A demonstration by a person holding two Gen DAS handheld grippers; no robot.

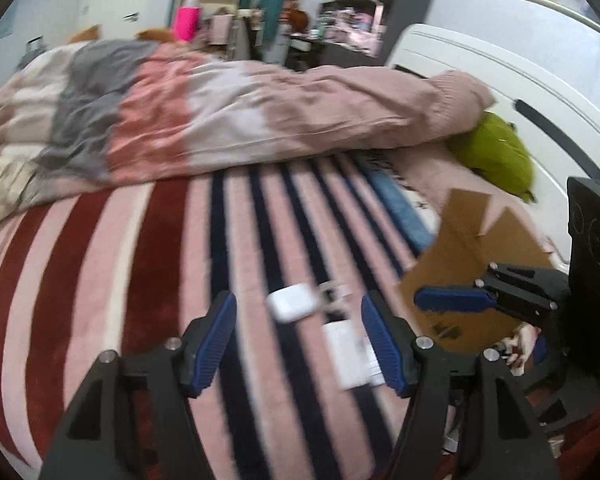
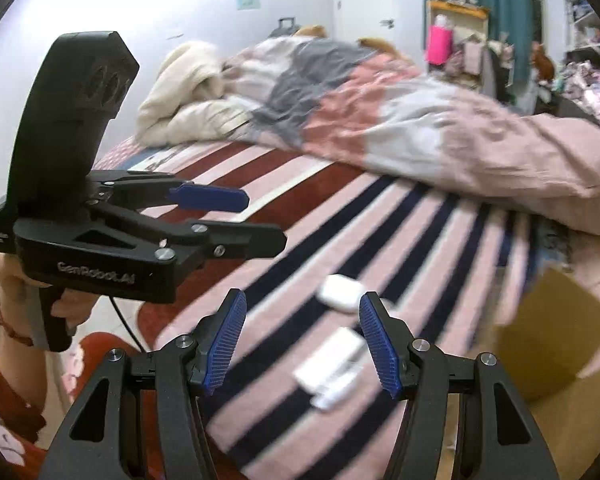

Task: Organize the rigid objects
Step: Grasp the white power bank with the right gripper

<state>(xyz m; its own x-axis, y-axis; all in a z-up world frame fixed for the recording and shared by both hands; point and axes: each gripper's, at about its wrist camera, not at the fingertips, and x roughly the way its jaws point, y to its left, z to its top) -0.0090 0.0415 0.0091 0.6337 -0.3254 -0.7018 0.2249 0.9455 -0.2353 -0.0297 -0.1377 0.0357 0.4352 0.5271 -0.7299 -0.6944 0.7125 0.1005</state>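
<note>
Bed: striped blanket (image 1: 148, 248) mostly bare; duvet (image 1: 260, 116) bunched at 12 o'clock.
Box: cardboard box (image 2: 556, 340) at bed edge, 3 o'clock.
L gripper (image 2: 260, 220): "GenRobot.AI" on body; jaws apart, empty.
R gripper (image 2: 302, 344): jaws apart, nothing held.
White charger (image 2: 332, 364): between R pads, long axis 1–7 o'clock.
Earbud case (image 2: 340, 288): just past it, 12 o'clock.

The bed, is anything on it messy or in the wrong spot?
Yes. A small white case and a white charger block lie loose on the striped blanket instead of in the cardboard box beside them. The duvet is bunched up, too.
</note>
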